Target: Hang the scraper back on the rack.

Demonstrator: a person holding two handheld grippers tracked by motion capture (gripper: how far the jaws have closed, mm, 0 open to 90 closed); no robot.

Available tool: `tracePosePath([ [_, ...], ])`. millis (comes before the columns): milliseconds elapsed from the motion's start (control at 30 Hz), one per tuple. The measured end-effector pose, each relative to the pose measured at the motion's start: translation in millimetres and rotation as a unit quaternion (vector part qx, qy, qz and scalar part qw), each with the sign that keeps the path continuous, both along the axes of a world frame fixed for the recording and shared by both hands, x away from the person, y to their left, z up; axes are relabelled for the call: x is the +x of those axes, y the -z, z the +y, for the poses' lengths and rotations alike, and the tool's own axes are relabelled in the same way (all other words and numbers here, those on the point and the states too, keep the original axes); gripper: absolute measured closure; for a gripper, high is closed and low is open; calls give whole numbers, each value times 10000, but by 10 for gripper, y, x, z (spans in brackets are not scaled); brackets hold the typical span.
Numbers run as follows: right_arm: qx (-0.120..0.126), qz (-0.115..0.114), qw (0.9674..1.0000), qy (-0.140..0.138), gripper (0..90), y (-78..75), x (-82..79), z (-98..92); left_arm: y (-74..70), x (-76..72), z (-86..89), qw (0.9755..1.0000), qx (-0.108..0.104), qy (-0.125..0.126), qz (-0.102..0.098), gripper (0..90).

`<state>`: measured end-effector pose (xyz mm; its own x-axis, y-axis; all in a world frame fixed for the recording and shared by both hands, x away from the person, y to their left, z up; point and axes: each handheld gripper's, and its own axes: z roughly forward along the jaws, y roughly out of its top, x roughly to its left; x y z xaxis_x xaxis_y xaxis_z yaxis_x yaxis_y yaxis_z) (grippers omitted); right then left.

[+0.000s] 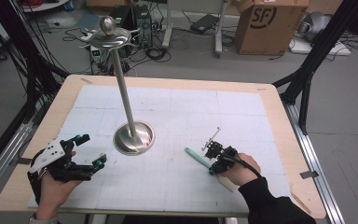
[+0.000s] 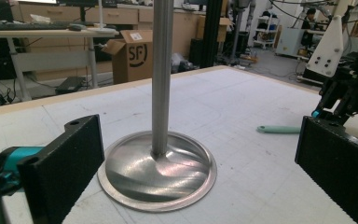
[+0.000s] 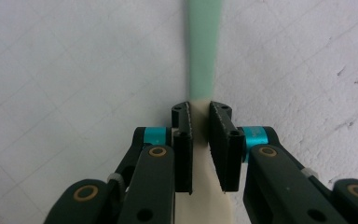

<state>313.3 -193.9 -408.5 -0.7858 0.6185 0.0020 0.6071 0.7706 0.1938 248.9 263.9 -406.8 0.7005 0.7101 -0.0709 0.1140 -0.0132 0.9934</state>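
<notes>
I've got the left gripper (image 1: 91, 151) low at the near-left of the table (image 1: 270, 95), held in a hand (image 1: 56, 189), jaws spread wide apart with nothing between them. In the left gripper view the two black pads (image 2: 63, 161) frame the metal stand (image 2: 161, 163), which sits ahead of them, not touched. Stand is a round shiny base on the white gridded mat (image 1: 191, 116) near the middle, with a tall thin pole leaning up toward the top left in the high view, capped by a flat disc with a ball knob. My right gripper (image 1: 213, 151) is at the near-right, hand (image 1: 242, 170) behind it, black cable looping over the wrist. The spatula (image 1: 196, 157) lies flat on the mat: mint green handle pointing toward the stand, cream-coloured blade end nearer me. In the right gripper view the jaws sit nearly together on either side of the spatula (image 3: 204, 70) where green meets cream, pads (image 3: 182, 140) close along its edges; I can't tell if they actually press it or just bracket it. Spatula looks flat on the mat. Cardboard box (image 1: 270, 23) and cables on the floor beyond the table's far edge.
</notes>
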Motion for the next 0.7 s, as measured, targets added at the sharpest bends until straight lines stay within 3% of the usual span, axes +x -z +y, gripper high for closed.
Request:
tracePosePath([
  [167,92,-11,10000,18,807,-8,-14,-21,1,1,10,10000,-10,-1,-8,17],
  [367,723,-226,9971,88,807,-69,-100,-165,3,2,38,10000,-46,-45,-4,17],
  [567,1347,-676,9886,38,806,-238,-250,-284,-7,-5,43,10000,-37,-60,-22,17],
  [700,1904,-1088,9757,-1,806,-360,-333,-395,-12,-7,37,10000,-23,-44,-32,17],
])
